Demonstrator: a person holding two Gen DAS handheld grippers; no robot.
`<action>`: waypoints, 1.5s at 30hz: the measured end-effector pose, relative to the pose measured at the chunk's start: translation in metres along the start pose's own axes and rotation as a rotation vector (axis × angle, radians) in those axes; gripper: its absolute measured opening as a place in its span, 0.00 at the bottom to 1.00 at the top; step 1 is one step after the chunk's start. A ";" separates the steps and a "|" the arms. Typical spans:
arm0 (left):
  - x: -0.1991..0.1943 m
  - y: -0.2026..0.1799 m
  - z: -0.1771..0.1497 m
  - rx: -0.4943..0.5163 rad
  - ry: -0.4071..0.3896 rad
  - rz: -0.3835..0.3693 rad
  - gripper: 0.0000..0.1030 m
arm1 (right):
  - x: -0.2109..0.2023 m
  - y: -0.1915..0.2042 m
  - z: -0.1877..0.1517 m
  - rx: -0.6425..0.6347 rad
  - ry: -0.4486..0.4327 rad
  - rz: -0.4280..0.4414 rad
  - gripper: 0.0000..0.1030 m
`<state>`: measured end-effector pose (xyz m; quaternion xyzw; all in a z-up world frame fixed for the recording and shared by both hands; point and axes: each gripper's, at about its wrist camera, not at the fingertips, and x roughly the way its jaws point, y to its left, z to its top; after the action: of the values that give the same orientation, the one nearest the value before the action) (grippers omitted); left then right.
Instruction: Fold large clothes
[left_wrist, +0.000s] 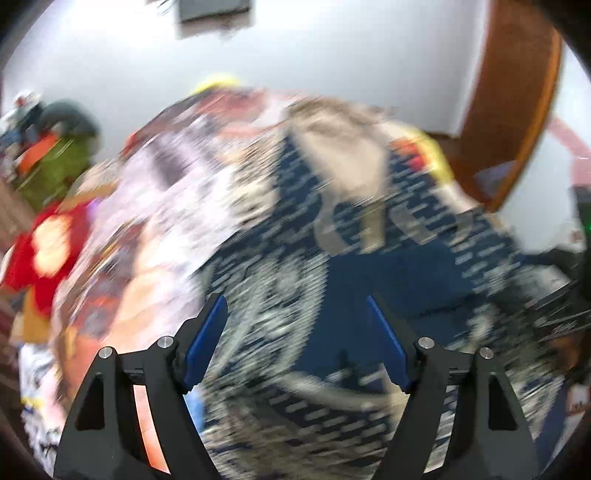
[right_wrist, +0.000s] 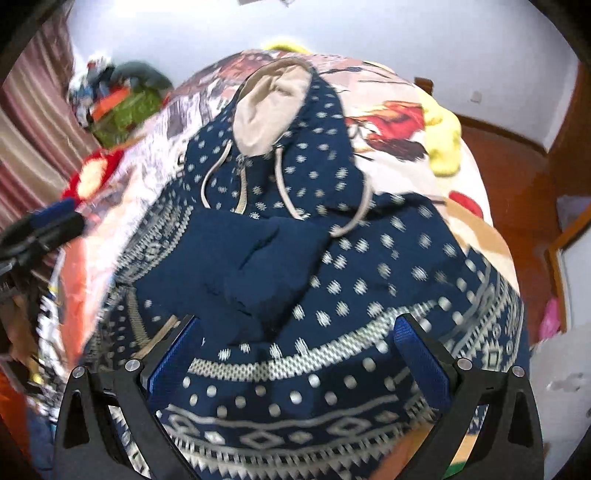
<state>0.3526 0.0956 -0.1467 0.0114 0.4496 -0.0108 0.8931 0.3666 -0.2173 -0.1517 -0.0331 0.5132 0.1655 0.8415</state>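
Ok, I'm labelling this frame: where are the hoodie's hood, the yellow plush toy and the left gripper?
hood (right_wrist: 271, 107): right wrist view, on its beige lining.
yellow plush toy (right_wrist: 445, 144): right wrist view, its body.
left gripper (left_wrist: 297, 339): left wrist view, midway between open fingertips.

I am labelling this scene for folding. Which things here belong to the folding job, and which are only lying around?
Belongs to the job:
- navy patterned hoodie, spread flat, beige-lined hood at the far end
- left gripper, open above it
- right gripper, open above its hem

Only lying around:
- printed bedsheet
- yellow plush toy
- red plush toy
- green cloth pile
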 end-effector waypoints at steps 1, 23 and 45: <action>0.010 0.020 -0.013 -0.021 0.037 0.038 0.74 | 0.007 0.011 0.003 -0.039 0.003 -0.034 1.00; 0.122 0.105 -0.102 -0.235 0.182 0.154 0.76 | 0.094 0.095 0.017 -0.520 -0.058 -0.465 0.39; 0.099 0.101 -0.108 -0.201 0.267 0.228 0.77 | -0.016 -0.106 -0.042 0.094 -0.026 -0.438 0.39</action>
<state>0.3277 0.1990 -0.2897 -0.0258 0.5586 0.1371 0.8176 0.3573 -0.3304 -0.1691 -0.1025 0.4899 -0.0450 0.8646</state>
